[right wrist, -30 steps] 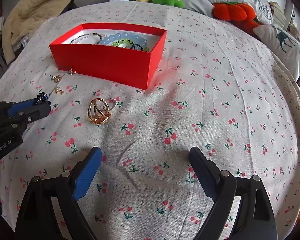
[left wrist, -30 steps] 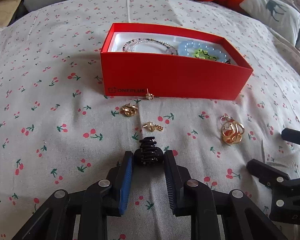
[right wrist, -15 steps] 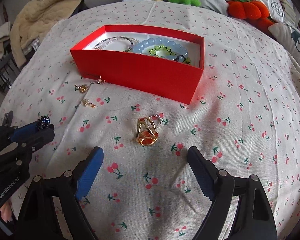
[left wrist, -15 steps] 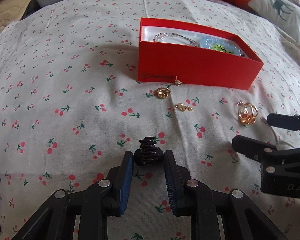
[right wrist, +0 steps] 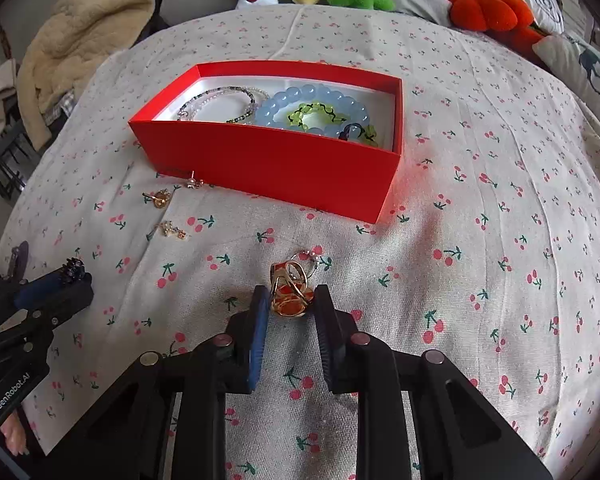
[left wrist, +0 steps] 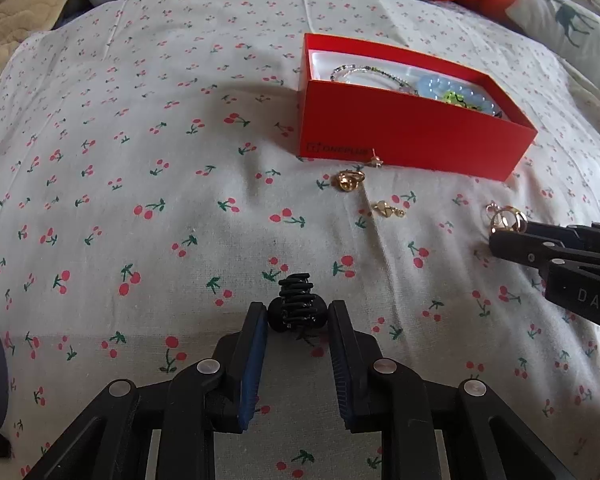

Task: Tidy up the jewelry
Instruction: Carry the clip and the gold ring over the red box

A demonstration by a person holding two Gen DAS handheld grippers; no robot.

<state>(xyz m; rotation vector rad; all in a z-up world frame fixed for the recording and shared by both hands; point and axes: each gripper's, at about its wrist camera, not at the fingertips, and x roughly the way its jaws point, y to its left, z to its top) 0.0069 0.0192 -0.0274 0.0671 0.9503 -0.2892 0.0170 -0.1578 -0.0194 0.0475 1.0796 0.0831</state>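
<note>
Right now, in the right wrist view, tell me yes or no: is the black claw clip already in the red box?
No, the black claw clip sits clamped in the left gripper, well clear of the red box.

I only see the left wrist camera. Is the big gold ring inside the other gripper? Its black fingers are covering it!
Observer: Yes. The gold ring sits between the right gripper fingers, and its jaws are closing on it.
Child: What's in the red box? The front wall hides some.
Observer: Inside the red box, the green bracelet lies within the loop of the blue bead bracelet.
</note>
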